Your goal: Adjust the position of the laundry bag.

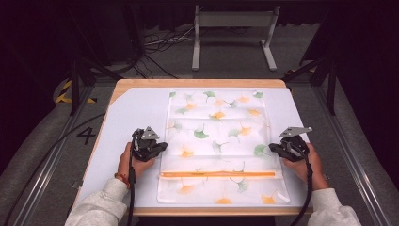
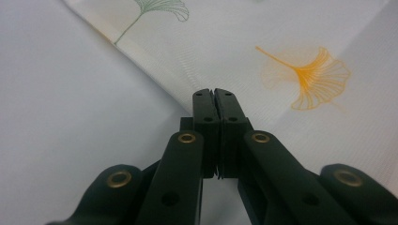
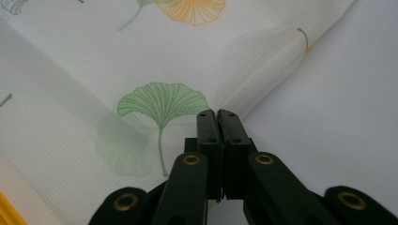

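Observation:
A white cloth [image 1: 216,122] printed with green and orange ginkgo leaves lies flat on the white table top [image 1: 134,113]. An orange strip [image 1: 219,174] runs across the cloth near its front edge. My left gripper [image 1: 164,146] is at the cloth's left edge. Its jaws are pressed together on the hem, and a crease runs away from the tips [image 2: 215,91]. My right gripper [image 1: 271,147] is at the cloth's right edge. Its jaws are likewise pressed together on the cloth [image 3: 141,56], beside a green leaf [image 3: 162,105], and the fabric puckers at the tips [image 3: 217,112].
The table has a wooden rim [image 1: 197,83] and bare white margins left and right of the cloth. Beyond it on the floor stand a grey metal frame [image 1: 233,28] and loose cables [image 1: 160,42]. Metal rails [image 1: 348,150] flank the table.

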The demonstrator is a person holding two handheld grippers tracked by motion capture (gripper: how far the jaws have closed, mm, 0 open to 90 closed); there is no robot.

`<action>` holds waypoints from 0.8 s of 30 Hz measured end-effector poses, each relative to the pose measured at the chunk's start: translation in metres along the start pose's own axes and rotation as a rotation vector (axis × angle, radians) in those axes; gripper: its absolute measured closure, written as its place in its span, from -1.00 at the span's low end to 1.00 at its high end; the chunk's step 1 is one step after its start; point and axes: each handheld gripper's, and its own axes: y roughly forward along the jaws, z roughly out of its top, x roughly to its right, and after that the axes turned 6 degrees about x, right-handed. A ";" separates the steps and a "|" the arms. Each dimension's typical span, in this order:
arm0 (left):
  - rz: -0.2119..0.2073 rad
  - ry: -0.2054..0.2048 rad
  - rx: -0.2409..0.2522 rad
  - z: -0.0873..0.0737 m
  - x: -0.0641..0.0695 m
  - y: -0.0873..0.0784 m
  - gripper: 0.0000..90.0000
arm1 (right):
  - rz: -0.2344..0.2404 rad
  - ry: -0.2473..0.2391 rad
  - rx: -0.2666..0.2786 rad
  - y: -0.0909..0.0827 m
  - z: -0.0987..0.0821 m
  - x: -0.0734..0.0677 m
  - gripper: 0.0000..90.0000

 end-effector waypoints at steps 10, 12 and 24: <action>-0.015 0.015 -0.010 0.002 0.005 0.004 0.96 | -0.003 0.010 -0.007 -0.002 -0.004 0.004 0.98; -0.011 0.015 -0.007 0.002 0.006 0.005 0.96 | -0.008 0.012 -0.009 -0.003 -0.005 0.004 0.98; -0.015 0.018 -0.016 0.003 0.006 0.006 0.96 | -0.009 0.010 -0.025 -0.003 -0.007 0.005 0.98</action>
